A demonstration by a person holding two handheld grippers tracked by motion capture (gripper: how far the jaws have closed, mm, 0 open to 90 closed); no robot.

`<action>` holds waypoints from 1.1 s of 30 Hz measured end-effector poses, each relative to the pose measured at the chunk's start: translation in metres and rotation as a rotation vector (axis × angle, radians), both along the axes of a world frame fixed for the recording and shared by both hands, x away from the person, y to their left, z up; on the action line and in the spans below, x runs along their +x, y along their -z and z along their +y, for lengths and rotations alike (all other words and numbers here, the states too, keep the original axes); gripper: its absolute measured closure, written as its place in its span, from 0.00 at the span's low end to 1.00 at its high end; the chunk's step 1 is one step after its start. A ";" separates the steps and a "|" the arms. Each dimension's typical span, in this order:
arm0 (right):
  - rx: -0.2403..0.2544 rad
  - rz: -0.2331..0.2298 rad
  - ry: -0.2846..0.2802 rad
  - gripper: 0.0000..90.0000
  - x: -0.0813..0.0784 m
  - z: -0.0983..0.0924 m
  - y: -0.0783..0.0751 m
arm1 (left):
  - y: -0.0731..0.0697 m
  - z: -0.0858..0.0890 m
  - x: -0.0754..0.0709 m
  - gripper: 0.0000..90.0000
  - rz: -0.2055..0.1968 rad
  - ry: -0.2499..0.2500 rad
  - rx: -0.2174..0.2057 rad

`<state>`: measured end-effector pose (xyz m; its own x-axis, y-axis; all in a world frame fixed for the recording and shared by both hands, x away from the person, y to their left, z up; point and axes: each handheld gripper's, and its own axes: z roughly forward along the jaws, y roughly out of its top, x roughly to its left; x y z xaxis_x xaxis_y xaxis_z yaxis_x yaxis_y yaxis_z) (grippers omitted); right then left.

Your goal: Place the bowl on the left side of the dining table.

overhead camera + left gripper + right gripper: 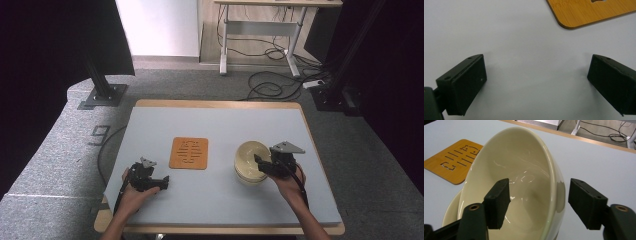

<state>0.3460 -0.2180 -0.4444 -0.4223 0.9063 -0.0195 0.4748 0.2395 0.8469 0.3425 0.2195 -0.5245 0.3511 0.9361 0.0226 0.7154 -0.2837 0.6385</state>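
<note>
Two stacked bowls (pixel 251 161) sit right of centre; the right gripper (pixel 537 203) straddles the tilted upper bowl's rim, jaws apart, not pressing. Left gripper (pixel 536 82) gapes over bare table (pixel 511 32), lower left.

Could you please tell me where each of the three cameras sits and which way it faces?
High view: fixed above the person's side, looking forward and down on the table; both forearms, left gripper and right gripper show.
Left gripper view: rides the left gripper, looking down at the bare tabletop between its wide-apart jaws.
Right gripper view: rides the right gripper, facing the tilted cream bowl, one jaw inside the rim, one outside, above a second bowl.
Shared: all three show the wooden trivet.
</note>
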 end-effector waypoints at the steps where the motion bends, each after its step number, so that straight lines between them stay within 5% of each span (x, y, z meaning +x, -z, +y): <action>1: 0.000 0.000 0.001 0.41 0.000 0.000 0.000 | 0.000 0.000 0.000 0.03 0.000 0.000 0.000; 25: -0.052 0.008 0.052 0.71 0.001 0.000 0.003 | 0.000 0.000 0.000 0.02 0.001 0.000 0.000; 33: -0.085 -0.031 0.089 0.82 0.000 0.002 0.003 | 0.000 0.000 0.000 0.02 0.001 0.000 0.000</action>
<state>0.3458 -0.2156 -0.4470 -0.3380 0.9347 -0.1100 0.4710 0.2692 0.8400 0.3426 0.2194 -0.5244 0.3512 0.9360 0.0225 0.7162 -0.2841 0.6374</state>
